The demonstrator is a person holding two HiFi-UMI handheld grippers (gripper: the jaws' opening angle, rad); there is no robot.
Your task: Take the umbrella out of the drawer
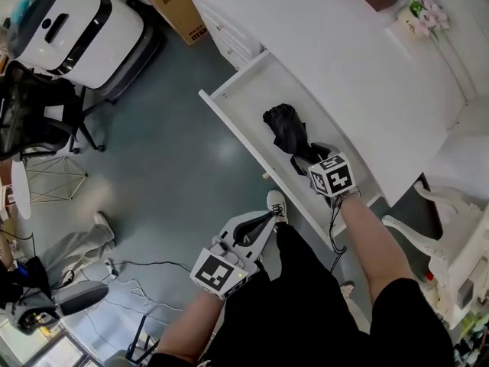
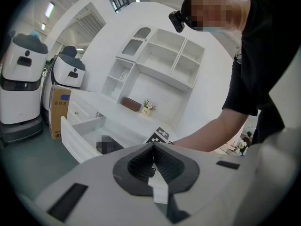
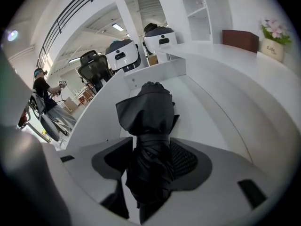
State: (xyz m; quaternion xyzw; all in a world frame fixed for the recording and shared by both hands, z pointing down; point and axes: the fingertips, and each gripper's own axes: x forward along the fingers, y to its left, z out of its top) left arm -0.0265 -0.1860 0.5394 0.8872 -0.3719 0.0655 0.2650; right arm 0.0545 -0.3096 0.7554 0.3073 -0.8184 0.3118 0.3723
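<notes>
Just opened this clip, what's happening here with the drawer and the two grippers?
A person holds a gripper in each hand. The right gripper reaches down into the open drawer of a white desk, its jaws apart around the folded black umbrella lying there, not yet clamped. The left gripper hangs back over the floor, jaws together and empty. The umbrella is not out yet.

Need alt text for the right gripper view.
A folded black umbrella lies in an open white drawer, between the open jaws of the right gripper. Behind it is a white desktop with a flower pot.
</notes>
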